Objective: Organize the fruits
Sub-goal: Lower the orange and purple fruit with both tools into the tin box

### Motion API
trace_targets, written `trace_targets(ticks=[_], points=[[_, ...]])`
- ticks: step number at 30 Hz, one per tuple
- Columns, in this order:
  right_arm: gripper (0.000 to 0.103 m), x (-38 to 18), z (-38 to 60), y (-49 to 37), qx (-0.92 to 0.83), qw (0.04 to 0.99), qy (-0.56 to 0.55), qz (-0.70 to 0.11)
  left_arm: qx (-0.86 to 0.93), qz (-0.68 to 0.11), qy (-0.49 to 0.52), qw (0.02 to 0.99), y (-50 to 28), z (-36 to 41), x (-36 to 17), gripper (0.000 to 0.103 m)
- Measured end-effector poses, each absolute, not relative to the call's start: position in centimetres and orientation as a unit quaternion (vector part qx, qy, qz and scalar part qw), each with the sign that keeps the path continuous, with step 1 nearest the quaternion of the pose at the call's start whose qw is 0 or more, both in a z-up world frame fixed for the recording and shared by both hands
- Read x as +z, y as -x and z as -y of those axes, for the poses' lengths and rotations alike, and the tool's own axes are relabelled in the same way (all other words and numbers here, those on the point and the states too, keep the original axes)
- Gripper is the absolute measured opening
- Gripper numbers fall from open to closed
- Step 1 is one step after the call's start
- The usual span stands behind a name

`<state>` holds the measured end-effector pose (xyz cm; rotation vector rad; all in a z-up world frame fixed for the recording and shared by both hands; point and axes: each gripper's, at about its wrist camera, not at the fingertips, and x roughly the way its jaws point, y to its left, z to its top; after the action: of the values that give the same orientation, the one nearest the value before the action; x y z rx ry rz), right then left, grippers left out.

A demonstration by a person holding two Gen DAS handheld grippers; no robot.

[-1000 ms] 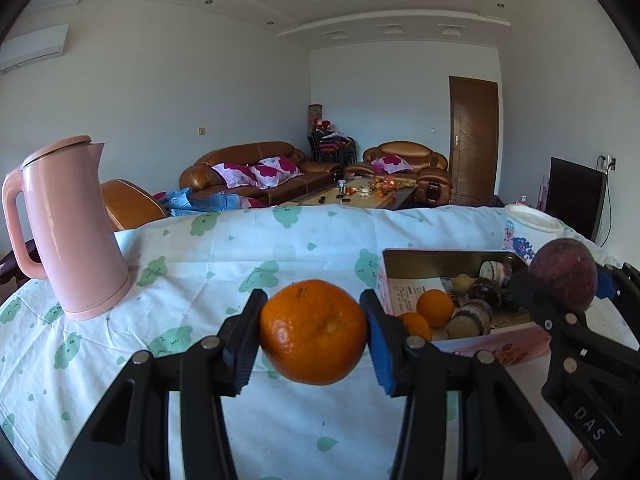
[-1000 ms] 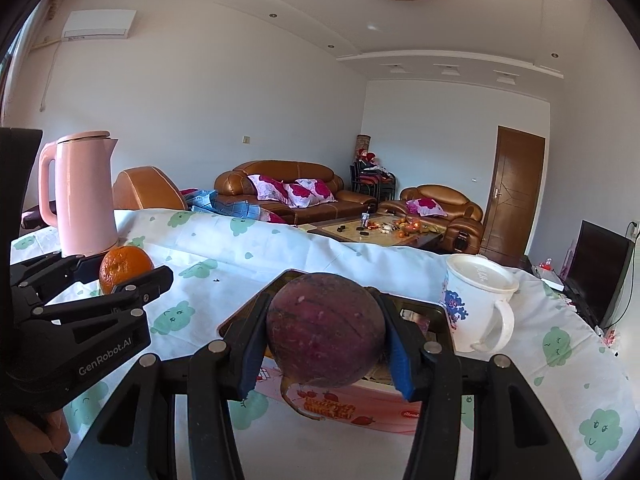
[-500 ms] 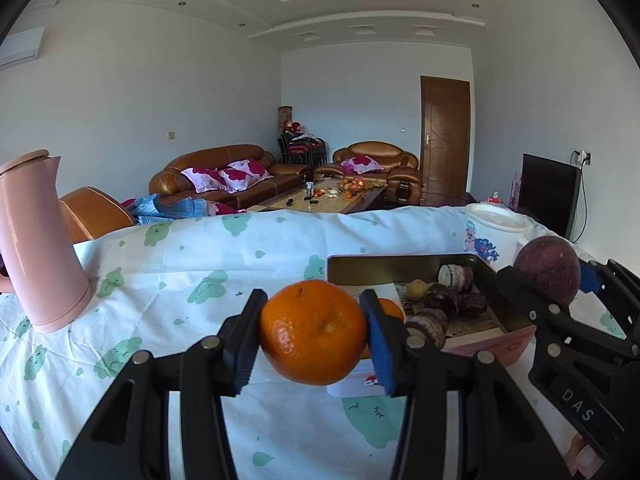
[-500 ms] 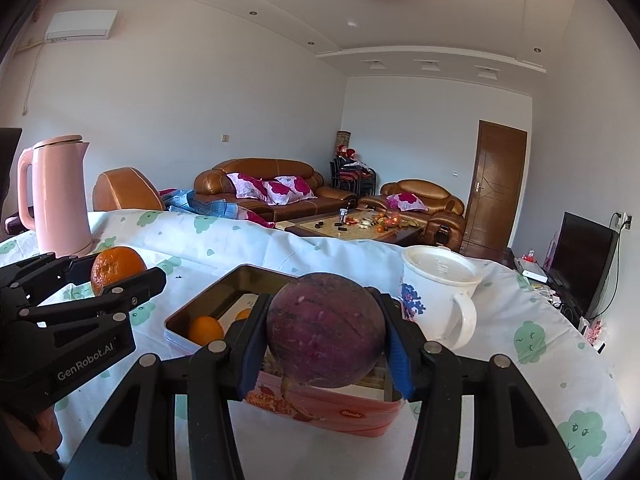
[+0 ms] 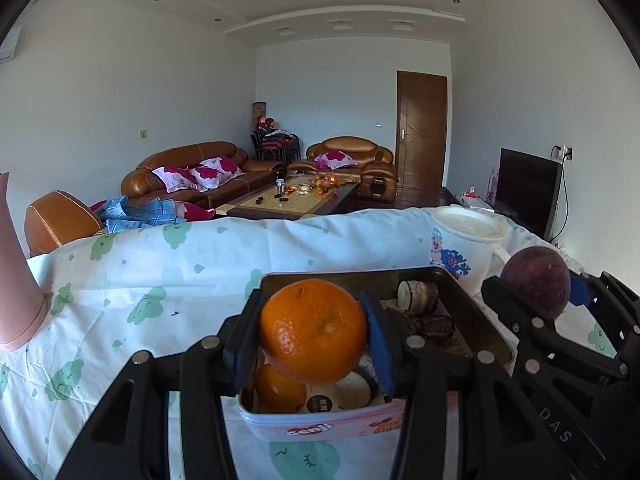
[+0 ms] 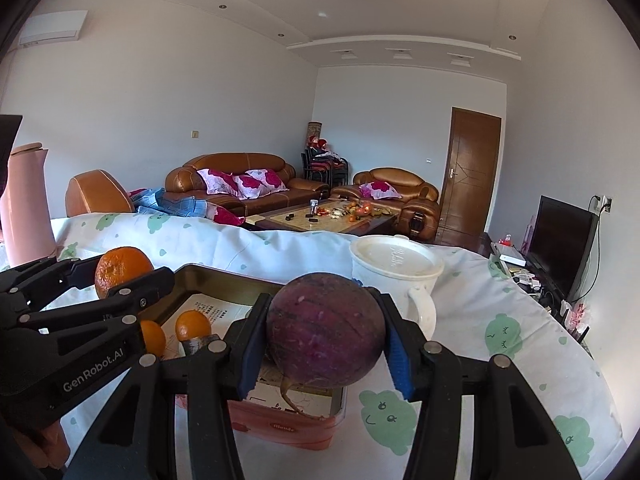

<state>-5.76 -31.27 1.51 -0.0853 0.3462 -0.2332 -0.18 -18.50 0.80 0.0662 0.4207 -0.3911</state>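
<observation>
Gripping an orange [image 5: 313, 330] between its blue pads, the left gripper [image 5: 313, 332] hangs over the near end of the tin box [image 5: 320, 426], which serves as the landmark on the table. The fruit sits clamped between both pads, clear of the box contents beneath it. Inside the box, directly under the held orange, lies a second orange [image 5: 278, 388], and the right wrist view shows two small oranges [image 6: 193, 325] together at the left end. Toward the box's far right corner lie dark round pieces [image 5: 418, 296], one with a pale cut face; what they are cannot be told.

The right gripper [image 6: 326, 336] is clenched on a round purple fruit [image 6: 326, 330] with a thin root-like tail hanging from its underside. It hangs above the box's near right edge in its own view, and in the left wrist view it appears just right of the box, level with its far rim.

Behind the box to the right stands a white lidded mug [image 6: 394, 280] with a cartoon print, close to the box's far corner. Well to the left of the box stands a pink kettle [image 6: 26, 204]. Everything rests on a white tablecloth [image 5: 160, 276] printed with green clouds. Beyond the table, far behind the box, are brown sofas [image 6: 240, 178] with pink cushions.
</observation>
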Motion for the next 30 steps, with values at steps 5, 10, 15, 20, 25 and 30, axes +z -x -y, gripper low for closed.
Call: trace_targets(ticks=[5, 10, 15, 20, 25, 30], points=[[0.054, 1.4, 31.8, 4.6, -0.124, 0.976, 0.046, -0.174, -0.198, -0.210, -0.028, 0.957, -0.9, 19.4, 0.8, 0.050], [0.054, 1.3, 32.2, 3.4, -0.129, 0.974, 0.043, -0.178, -0.200, -0.210, -0.013, 0.957, -2.1, 19.7, 1.1, 0.050], [0.054, 1.2, 32.2, 2.0, -0.126, 0.973, 0.041, -0.187, -0.197, -0.218, 0.000, 0.956, -3.6, 19.6, 1.2, 0.050], [0.054, 1.1, 32.4, 0.1, -0.130, 0.972, 0.040, -0.192, -0.193, -0.228, 0.000, 0.954, -4.4, 19.6, 0.9, 0.050], [0.054, 0.9, 32.6, -1.0, -0.126, 0.971, 0.033, -0.202, -0.187, -0.242, -0.007, 0.952, -5.3, 19.9, 0.3, 0.049], [0.054, 0.7, 32.7, -1.9, -0.118, 0.969, 0.028, -0.217, -0.182, -0.247, -0.014, 0.952, -5.7, 20.2, 0.0, 0.049]])
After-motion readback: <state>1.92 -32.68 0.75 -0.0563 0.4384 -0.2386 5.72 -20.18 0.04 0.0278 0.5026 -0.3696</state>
